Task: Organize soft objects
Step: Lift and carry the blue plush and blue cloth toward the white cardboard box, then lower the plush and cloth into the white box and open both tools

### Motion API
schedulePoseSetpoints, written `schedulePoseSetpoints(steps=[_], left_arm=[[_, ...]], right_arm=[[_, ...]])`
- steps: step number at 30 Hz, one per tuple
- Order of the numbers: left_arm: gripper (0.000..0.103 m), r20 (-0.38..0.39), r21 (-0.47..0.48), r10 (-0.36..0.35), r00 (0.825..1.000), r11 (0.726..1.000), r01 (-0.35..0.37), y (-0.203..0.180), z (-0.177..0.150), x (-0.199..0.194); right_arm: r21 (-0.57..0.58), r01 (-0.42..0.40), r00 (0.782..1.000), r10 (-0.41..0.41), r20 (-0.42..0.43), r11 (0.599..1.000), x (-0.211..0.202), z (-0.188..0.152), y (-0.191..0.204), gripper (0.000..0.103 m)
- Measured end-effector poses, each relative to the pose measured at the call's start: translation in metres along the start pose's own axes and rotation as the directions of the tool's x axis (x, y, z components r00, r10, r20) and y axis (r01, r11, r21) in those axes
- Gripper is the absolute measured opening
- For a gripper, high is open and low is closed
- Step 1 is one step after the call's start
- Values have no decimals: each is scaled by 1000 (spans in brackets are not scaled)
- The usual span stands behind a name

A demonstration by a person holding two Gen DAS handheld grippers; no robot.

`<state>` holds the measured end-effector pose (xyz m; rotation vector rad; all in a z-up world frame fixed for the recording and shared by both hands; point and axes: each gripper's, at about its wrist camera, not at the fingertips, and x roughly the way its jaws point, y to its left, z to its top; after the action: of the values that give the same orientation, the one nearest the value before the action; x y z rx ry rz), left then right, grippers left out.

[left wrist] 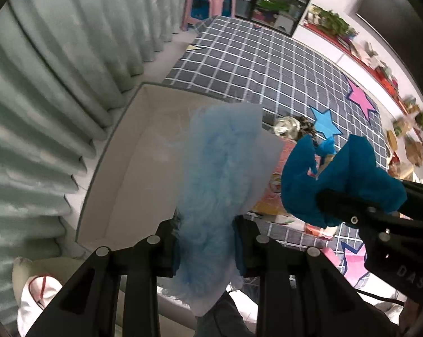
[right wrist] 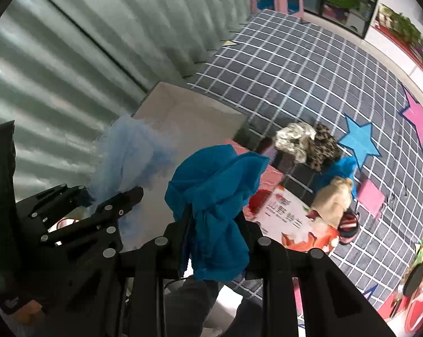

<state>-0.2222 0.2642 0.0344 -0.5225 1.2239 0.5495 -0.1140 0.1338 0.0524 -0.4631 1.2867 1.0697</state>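
Observation:
My left gripper is shut on a pale blue fluffy cloth, held above a white open box. My right gripper is shut on a deep blue cloth, held beside the left one. The right gripper and its blue cloth show at the right of the left wrist view. The left gripper, the pale cloth and the box show in the right wrist view. Several soft items lie on the mat: a cream and leopard bundle, a beige piece.
A grey checked mat with star shapes covers the floor. Pale green curtains hang at the left. A printed red carton lies next to the box. A pink stool stands at the far end. A shelf runs along the right wall.

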Motion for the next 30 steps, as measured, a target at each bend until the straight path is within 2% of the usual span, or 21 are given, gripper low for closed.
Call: schedulePoseSetpoints(steps=[12,30], left_arm=[[32,-8,-96,22,1000,995,-23,42,-6,-1],[32,-27,-115,32,999,993,-35,69,14,15]], right_arm=[[-80,-31,999,30,-19,996,14,14,39,28],[-95,-32,999,28,-36,995,35,45,57,28]])
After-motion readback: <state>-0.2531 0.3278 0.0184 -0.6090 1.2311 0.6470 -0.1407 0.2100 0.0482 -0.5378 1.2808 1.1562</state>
